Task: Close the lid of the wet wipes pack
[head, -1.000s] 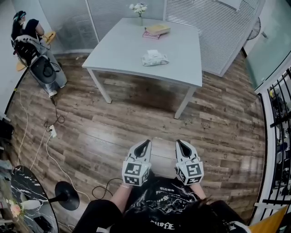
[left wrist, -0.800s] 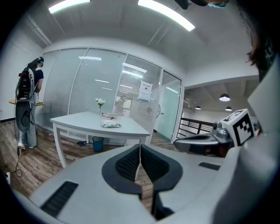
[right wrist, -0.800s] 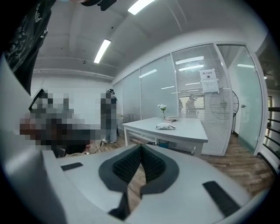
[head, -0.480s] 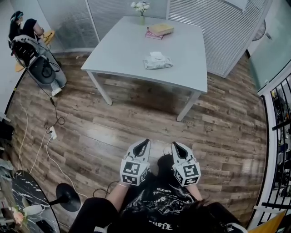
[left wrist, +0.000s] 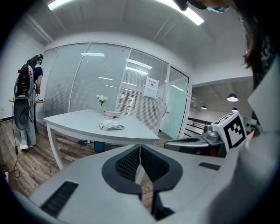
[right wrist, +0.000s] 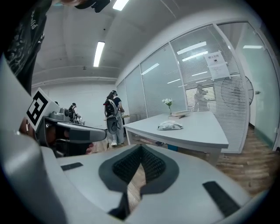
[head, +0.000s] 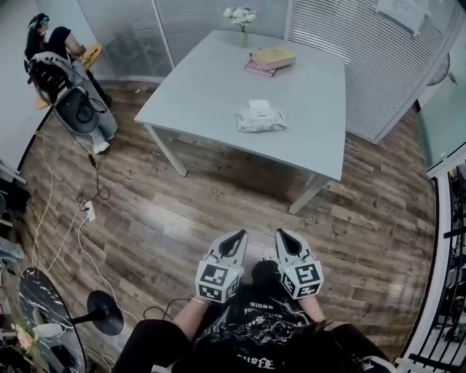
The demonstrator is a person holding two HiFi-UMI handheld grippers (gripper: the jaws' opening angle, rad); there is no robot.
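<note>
Wood-plank floor (head: 218, 204) surrounds a grey table (head: 204, 95). The wet wipes pack (head: 261, 120) lies near the table's middle, its print too small to read. The left gripper (head: 239, 234) and right gripper (head: 281, 233) hover well short of it, both with jaws pressed together and empty. A paper notice (left wrist: 151, 87) on the glass wall is illegible.

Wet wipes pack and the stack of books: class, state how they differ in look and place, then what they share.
The wet wipes pack is white and soft-looking; the books are flat, tan above pink. The pack is single and lies mid-table; the books are stacked at the far edge near the flowers. Both rest on the grey table.
</note>
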